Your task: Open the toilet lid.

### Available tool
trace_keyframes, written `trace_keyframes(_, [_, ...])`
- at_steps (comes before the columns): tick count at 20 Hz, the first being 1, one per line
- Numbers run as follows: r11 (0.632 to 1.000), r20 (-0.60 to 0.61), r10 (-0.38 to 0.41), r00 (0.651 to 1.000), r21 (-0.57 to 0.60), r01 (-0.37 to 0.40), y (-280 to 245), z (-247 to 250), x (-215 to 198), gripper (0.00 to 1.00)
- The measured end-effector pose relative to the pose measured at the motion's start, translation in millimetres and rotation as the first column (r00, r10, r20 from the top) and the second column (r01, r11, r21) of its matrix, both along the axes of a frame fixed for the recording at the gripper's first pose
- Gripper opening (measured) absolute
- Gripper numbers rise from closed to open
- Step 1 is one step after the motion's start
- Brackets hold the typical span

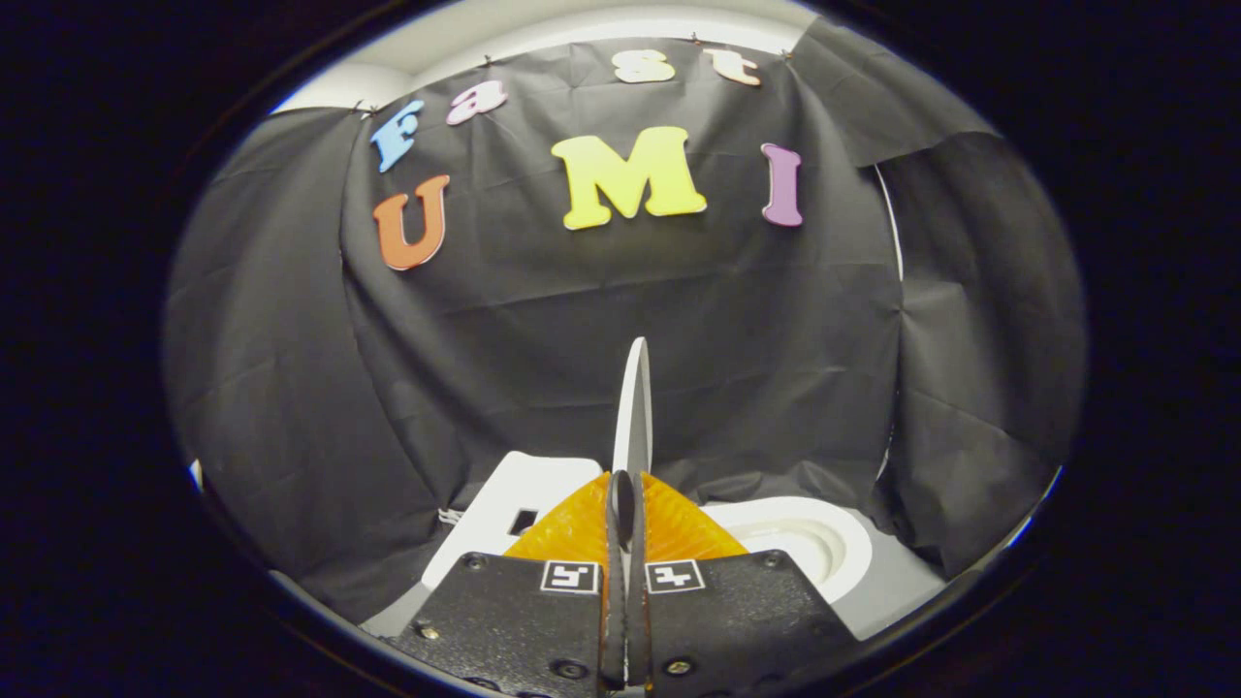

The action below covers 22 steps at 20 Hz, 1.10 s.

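Hand-held gripper (628,509) is clenched on the toilet lid (633,417), both fingers pressing its thin edge between them. That lid stands edge-on and upright, long axis vertical, rising beyond the fingers, with the toilet bowl (805,543) lying open to its right.

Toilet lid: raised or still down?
Raised: the toilet lid stands edge-on upright, pinched between the gripper's fingers, bowl uncovered beside it.
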<state>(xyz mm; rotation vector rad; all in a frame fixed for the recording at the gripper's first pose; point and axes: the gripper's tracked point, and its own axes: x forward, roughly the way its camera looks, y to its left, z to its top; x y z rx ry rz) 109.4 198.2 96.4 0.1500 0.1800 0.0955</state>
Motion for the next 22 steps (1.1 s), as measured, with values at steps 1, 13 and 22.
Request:
trace_keyframes(1, [1.000,0.002,0.008,1.000,-0.007,-0.008,9,0,1,0.05])
trace_keyframes(13, [0.989,0.025,0.058,0.998,-0.136,-0.054,77,-7,2,0.06])
trace_keyframes(22, [0.954,0.026,0.143,0.989,-0.271,-0.131,124,-15,1,0.16])
